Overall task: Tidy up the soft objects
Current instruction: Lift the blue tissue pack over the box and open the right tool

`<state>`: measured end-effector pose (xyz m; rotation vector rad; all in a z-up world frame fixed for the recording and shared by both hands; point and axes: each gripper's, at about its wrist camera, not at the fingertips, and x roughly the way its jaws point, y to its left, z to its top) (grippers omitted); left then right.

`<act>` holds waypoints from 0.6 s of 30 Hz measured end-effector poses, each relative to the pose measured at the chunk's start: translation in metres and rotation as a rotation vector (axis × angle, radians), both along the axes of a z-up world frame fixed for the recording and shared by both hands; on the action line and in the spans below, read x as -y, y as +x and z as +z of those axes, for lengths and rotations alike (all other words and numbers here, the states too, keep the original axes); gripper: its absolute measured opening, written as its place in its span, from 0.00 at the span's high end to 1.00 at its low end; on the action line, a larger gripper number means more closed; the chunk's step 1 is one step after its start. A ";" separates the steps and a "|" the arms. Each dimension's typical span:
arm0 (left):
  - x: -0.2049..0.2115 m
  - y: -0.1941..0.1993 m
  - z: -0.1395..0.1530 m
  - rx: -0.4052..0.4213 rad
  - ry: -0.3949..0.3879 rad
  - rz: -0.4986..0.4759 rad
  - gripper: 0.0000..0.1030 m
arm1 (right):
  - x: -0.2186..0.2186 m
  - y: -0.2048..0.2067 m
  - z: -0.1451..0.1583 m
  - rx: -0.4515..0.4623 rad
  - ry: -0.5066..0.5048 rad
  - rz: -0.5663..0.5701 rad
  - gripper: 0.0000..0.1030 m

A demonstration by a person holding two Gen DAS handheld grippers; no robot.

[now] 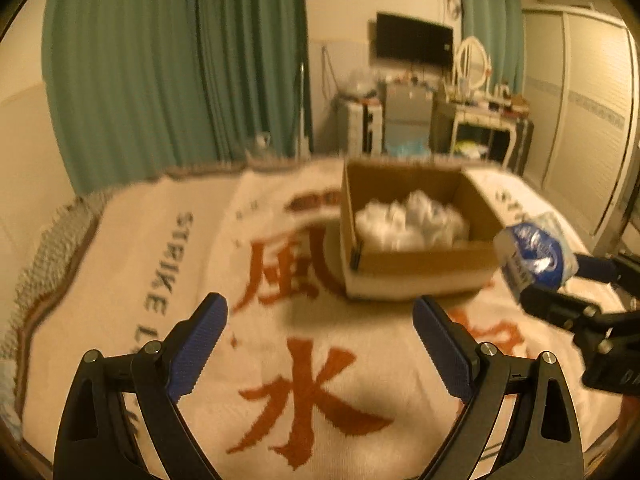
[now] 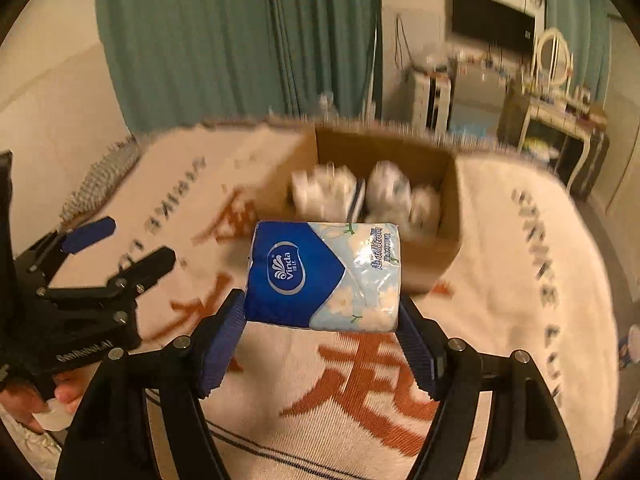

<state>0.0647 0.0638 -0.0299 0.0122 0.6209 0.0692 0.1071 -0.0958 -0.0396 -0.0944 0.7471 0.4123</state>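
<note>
Our right claw holds the tissue pack between its blue pads, lifted above the blanket; the cardboard box sits just ahead of it. The pack is soft, slick plastic film over squashy paper, so it could slip or tilt and catch the stiff box rim. Our left claw stands wide with nothing in it.

one tissue pack, one box, perhaps four bundles

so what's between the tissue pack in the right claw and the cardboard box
Only bare blanket: the tissue pack hangs short of the cardboard box, clearest in the right wrist view.
</note>
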 end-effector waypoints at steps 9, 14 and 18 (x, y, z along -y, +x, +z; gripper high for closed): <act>-0.006 0.016 0.055 0.173 -0.043 0.029 0.07 | 0.010 0.021 0.078 0.159 0.065 -0.012 0.29; 0.000 0.049 0.058 0.213 -0.010 0.032 0.07 | 0.006 0.061 0.090 0.195 0.066 -0.013 0.29; 0.004 0.086 0.051 0.224 0.006 0.030 0.07 | 0.002 0.106 0.082 0.174 0.089 -0.022 0.29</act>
